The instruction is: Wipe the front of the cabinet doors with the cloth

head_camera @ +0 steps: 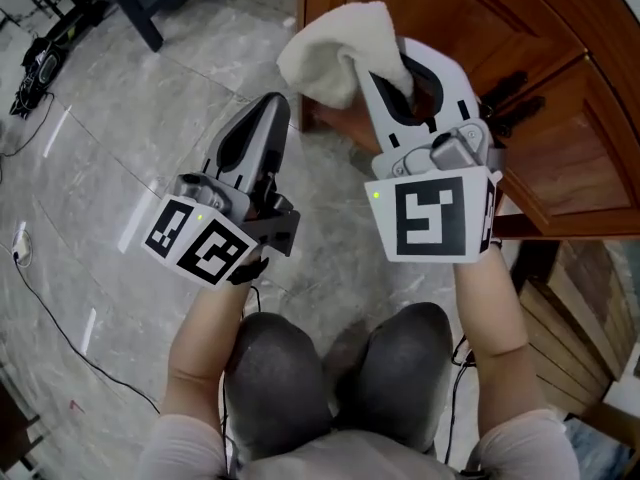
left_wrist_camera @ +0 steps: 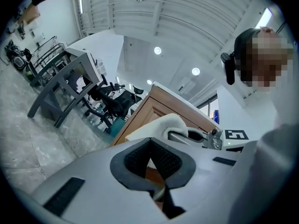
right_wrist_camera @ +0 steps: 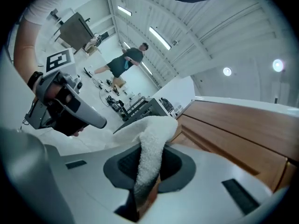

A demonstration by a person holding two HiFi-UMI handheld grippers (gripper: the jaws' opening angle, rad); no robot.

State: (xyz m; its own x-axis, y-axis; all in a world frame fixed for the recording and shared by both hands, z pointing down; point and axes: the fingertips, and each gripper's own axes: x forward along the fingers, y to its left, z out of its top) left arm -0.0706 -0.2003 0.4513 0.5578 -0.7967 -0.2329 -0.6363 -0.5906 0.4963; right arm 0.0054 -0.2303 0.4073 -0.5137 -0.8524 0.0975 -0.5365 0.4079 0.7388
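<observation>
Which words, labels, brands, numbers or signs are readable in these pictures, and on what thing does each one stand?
No word, brand or number can be read in any view.
The black-and-white square marker on the right gripper: a coded pattern, not letters.
The two square markers on the left gripper: patterns too.
The white fluffy cloth and the brown wooden cabinet door: no print visible.

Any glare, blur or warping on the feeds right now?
Head view: sharp, even light, mild sheen on the floor. Left gripper view: fisheye bend, bright ceiling lights, dark corners. Right gripper view: same bend, cloth crisp up close.
</observation>
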